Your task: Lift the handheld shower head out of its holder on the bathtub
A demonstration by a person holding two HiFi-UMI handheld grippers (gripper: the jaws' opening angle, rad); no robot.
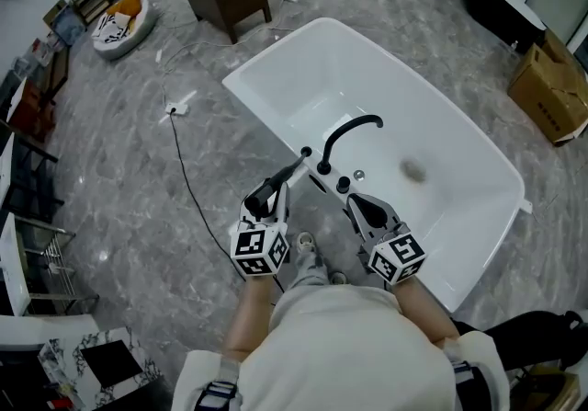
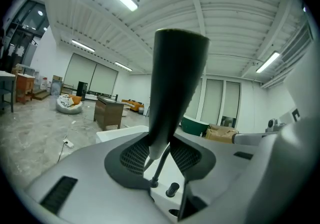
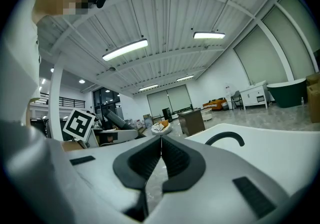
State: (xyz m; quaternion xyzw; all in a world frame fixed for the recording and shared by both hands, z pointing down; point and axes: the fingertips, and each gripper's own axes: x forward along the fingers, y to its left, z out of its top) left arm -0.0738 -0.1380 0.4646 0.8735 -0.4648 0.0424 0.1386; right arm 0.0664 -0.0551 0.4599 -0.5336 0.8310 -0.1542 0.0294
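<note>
White bathtub (image 1: pixel 280 51): bare floor on most sides, and its near rim carries a black arched spout (image 1: pixel 354 127). Dark shower head (image 1: pixel 280 179): above that rim, hose trailing down. The left hand-held gripper (image 1: pixel 266 202) clamps its handle, apparently to clear the holder. Right hand-held gripper (image 1: pixel 363 207): jaws together, empty, near the spout.

The person wore a pale top (image 1: pixel 354 345) with dark straps (image 1: pixel 217 394) low on the arms. The left gripper (image 1: pixel 278 188) and the right gripper (image 1: pixel 359 204) each had a light grey shell, dark ribbed pads (image 3: pixel 145 163) and a cube (image 1: pixel 259 250) of black-and-white square markers.
</note>
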